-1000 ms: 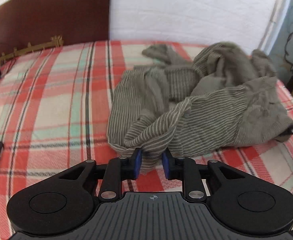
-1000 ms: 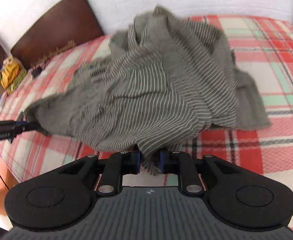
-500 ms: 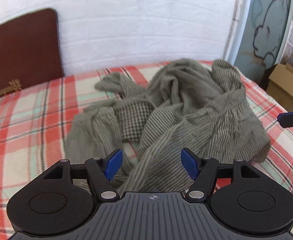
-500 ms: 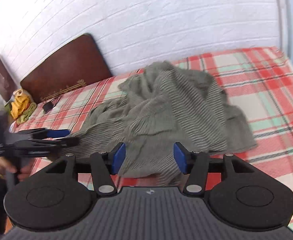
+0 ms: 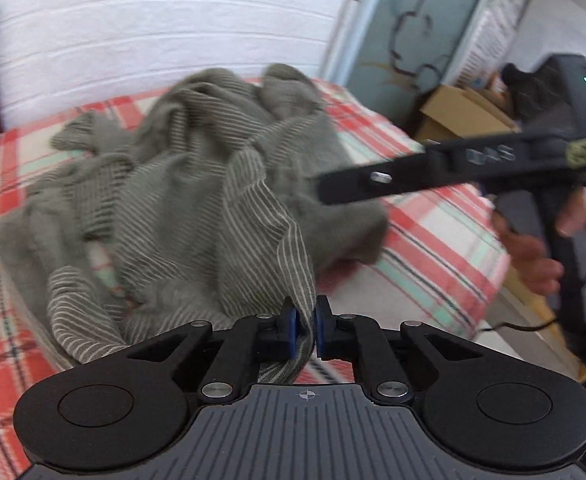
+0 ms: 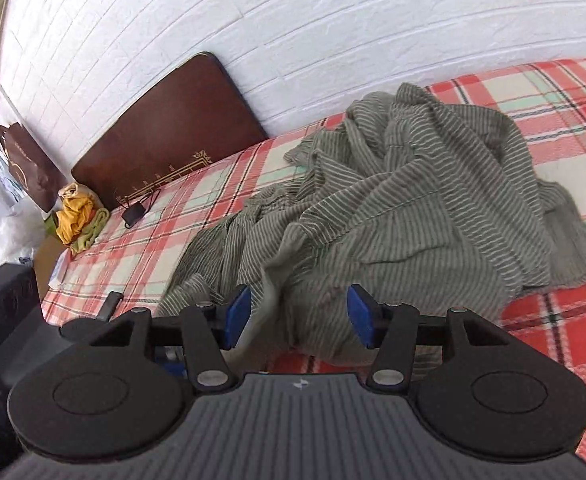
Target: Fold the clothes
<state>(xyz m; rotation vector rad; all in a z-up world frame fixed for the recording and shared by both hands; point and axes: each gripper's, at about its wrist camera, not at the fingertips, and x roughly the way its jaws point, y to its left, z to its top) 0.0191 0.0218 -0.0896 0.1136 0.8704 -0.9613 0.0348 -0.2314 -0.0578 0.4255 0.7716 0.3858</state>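
The left gripper (image 5: 304,328) is closing its 2 blue pads on a striped hem of the shirt (image 5: 197,200), cloth already pinched between them, probably to get an edge it can pull straight. The right gripper (image 6: 299,320) stands wide and empty, the near folds just beyond its fingers, likely looking for a 2nd edge. Further out the shirt lies crumpled on the plaid bed (image 6: 565,92), with the headboard (image 6: 165,132) beyond against the wall.
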